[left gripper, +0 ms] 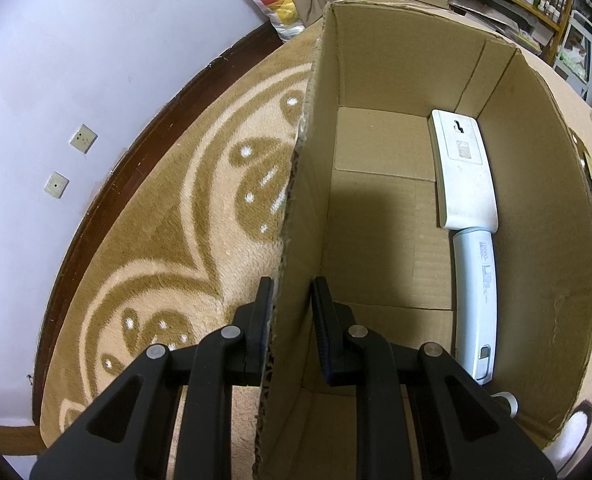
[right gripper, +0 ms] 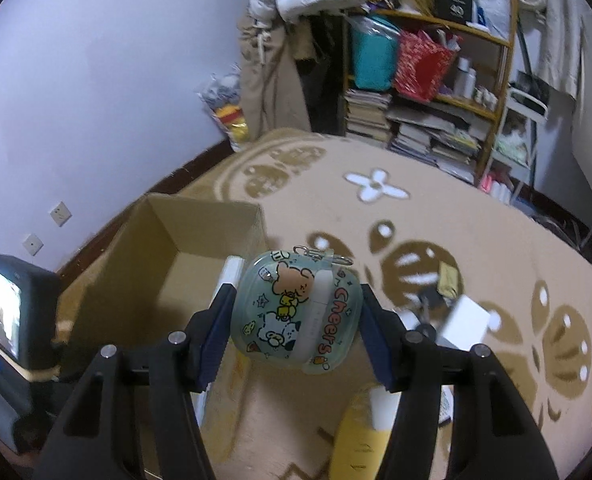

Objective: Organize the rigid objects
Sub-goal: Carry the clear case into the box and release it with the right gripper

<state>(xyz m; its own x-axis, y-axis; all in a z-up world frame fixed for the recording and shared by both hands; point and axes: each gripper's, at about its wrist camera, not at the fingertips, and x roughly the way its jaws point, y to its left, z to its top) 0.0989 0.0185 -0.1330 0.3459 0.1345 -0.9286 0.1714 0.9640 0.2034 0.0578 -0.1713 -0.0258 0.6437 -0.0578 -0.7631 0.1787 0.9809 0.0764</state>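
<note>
An open cardboard box point(left gripper: 375, 80) stands on the patterned carpet. Inside it, along the right wall, lies a white and pale blue handheld tool point(left gripper: 465, 184). My left gripper point(left gripper: 290, 292) straddles the box's left wall near its front corner, with one finger outside, one inside, and the jaws shut on the cardboard. My right gripper point(right gripper: 296, 312) is shut on a translucent green earphone case point(right gripper: 296, 308) with cartoon stickers and the word "Cheers". The case hangs above the carpet, just right of the box point(right gripper: 200, 232).
On the carpet right of the box lie a white card-like item point(right gripper: 465, 320), dark keys point(right gripper: 427, 304) and a yellow object point(right gripper: 355, 440). A small screen device point(right gripper: 8, 312) stands left of the box. A cluttered shelf point(right gripper: 435, 92) lines the back wall.
</note>
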